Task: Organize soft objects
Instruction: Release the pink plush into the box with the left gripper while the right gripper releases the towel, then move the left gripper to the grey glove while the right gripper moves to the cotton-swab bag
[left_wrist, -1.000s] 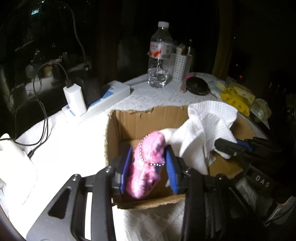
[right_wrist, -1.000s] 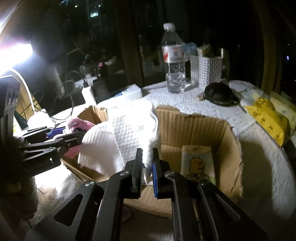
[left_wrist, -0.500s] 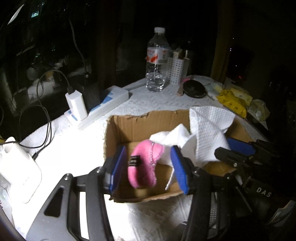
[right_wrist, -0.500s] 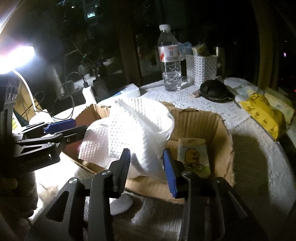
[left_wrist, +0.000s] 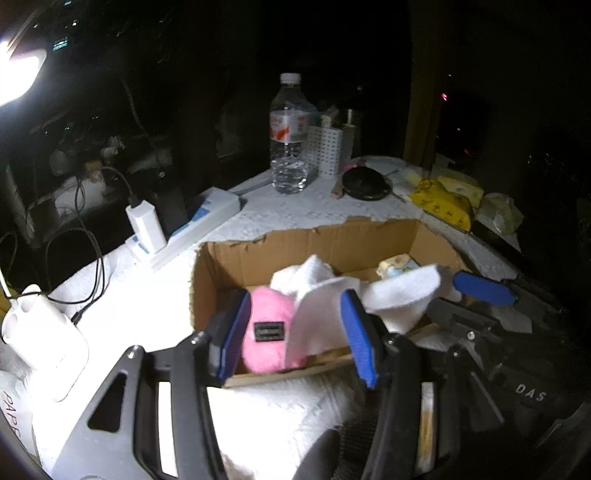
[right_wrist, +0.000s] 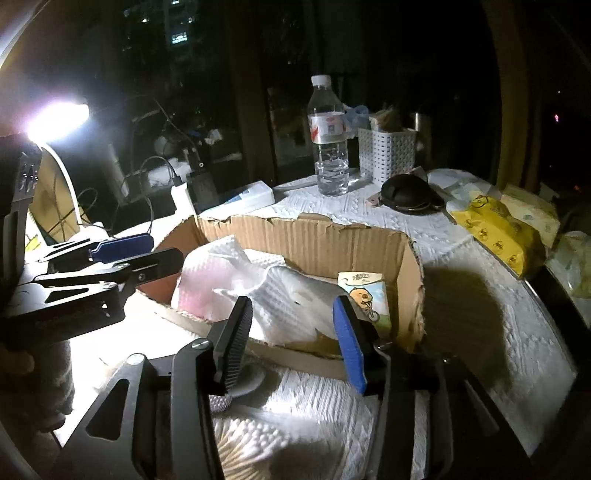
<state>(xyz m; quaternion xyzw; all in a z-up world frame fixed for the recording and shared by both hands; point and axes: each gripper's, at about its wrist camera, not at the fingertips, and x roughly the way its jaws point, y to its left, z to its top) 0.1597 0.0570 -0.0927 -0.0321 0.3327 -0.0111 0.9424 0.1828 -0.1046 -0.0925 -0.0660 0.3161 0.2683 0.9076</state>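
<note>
Across the middle of both views sits a white-covered table (right_wrist: 461, 295), and at its centre an open cardboard box (left_wrist: 332, 240) with a torn rim. Inside the box, toward the left of the frame, lies a white cloth (right_wrist: 288, 295), crumpled and partly draped over a pink plush toy (left_wrist: 267, 332) that rests in the box's near left corner, its dark label facing the left wrist camera. A small tissue pack (right_wrist: 369, 295) with a cartoon animal stands in the box's right end. At lower centre of the left wrist view the left gripper (left_wrist: 291, 332) is spread wide, grasping nothing, its blue pads framing the toy. At lower centre of the right wrist view the right gripper (right_wrist: 291, 339) is likewise released, jaws apart before the cloth. Behind the box stands a water bottle (right_wrist: 328, 140).
</note>
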